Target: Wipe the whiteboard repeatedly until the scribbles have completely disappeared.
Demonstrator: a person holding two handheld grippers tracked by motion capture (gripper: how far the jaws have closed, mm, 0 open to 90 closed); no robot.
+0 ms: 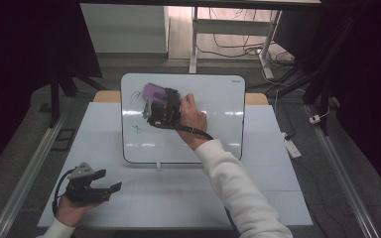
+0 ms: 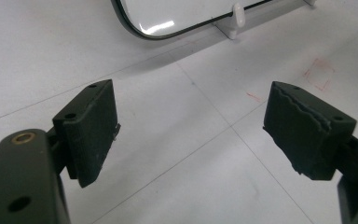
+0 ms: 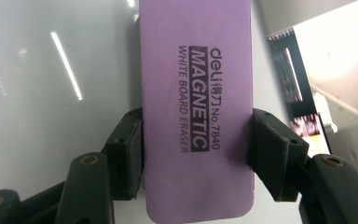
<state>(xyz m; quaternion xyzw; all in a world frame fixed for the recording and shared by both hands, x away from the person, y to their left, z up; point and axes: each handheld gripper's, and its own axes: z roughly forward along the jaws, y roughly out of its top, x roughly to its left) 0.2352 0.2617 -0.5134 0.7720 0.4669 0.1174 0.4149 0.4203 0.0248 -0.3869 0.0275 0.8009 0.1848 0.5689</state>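
Jaws of the right gripper [image 3: 196, 154] pressed against both long sides of a purple eraser [image 3: 196, 93], clamping it near its lower end, with printed lettering running along its face. In the high view that eraser [image 1: 154, 91] lay flat against the upper left part of a whiteboard [image 1: 218, 124], which stood propped near the far edge of the tabletop [image 1: 278, 193]. Behind it the right gripper [image 1: 151, 105] pointed toward the board's top left corner, and the right hand [image 1: 192, 119] wrapped its body from the right, the white sleeve [image 1: 238, 193] stretching diagonally from the near edge. A few dark marks [image 1: 138, 130] sat on the board below the eraser. Near the tabletop's near left corner, the left gripper [image 1: 113, 187] rested low in the left hand [image 1: 72, 206], its jaws spread wide apart with nothing between them, aimed right. From the left gripper view, the left gripper [image 2: 191, 135] faced bare tabletop, with the whiteboard's lower corner [image 2: 168, 23] beyond.
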